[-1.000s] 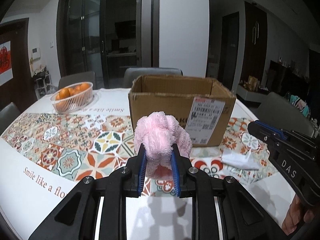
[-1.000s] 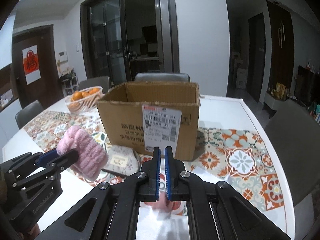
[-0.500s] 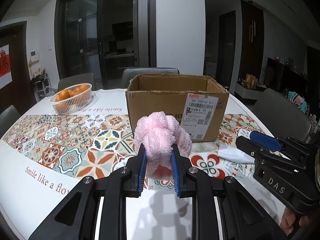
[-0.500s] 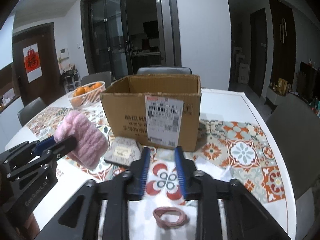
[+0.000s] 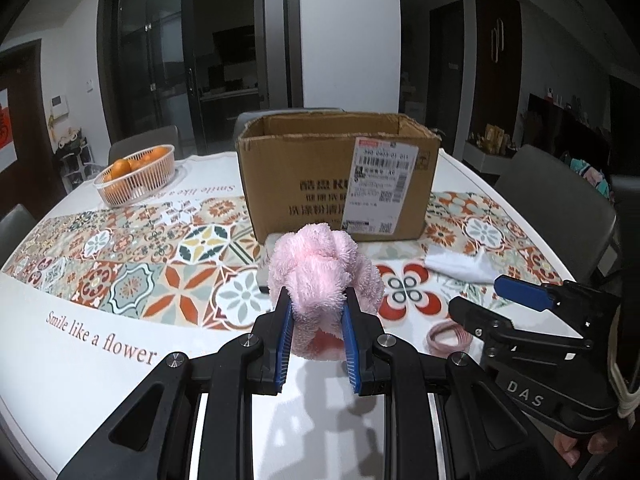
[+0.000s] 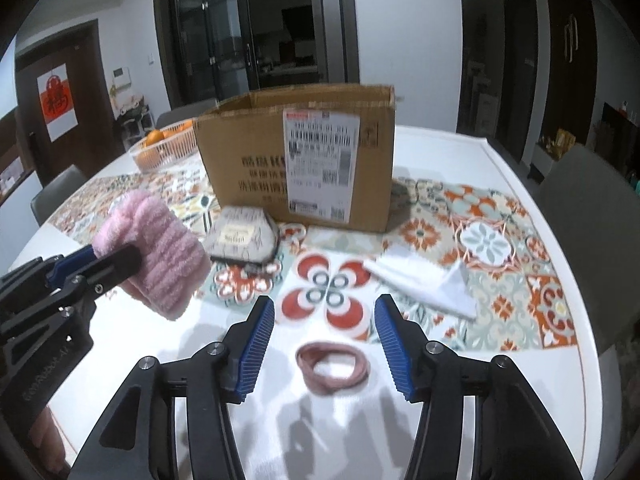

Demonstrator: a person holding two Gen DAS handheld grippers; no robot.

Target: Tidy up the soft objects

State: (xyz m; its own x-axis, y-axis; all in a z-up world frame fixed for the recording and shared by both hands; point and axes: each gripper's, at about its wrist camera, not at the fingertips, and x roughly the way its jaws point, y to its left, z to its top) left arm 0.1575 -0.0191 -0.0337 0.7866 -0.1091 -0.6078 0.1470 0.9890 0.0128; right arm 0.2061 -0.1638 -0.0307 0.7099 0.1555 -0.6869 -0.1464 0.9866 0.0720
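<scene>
The left gripper [image 5: 316, 316] is clenched on a fluffy pink plush cloth [image 5: 324, 268], which bulges out above and ahead of its blue pads and hangs over the bench [image 5: 80, 360], a white surface with a patterned tile-print runner. The right gripper [image 6: 324, 320] has released jaws that are opening at this moment; nothing is pressed between the pads. Just ahead of it and a little below, between the lines of its two fingers, a pink elastic hair band [image 6: 332, 364] lies flat on the white part of the bench. To the right of this gripper and further ahead lies a crumpled white cloth [image 6: 424, 280]. Ahead and to its left sits a small grey patterned pouch with a label [image 6: 242, 238], just in front of an open brown cardboard box with a white shipping label [image 6: 304, 160]. Beyond the box, to the left, stands a white plastic basket with oranges [image 5: 136, 174]. In the right wrist view the left gripper with the pink cloth is at the far left, well apart from the hair band.
</scene>
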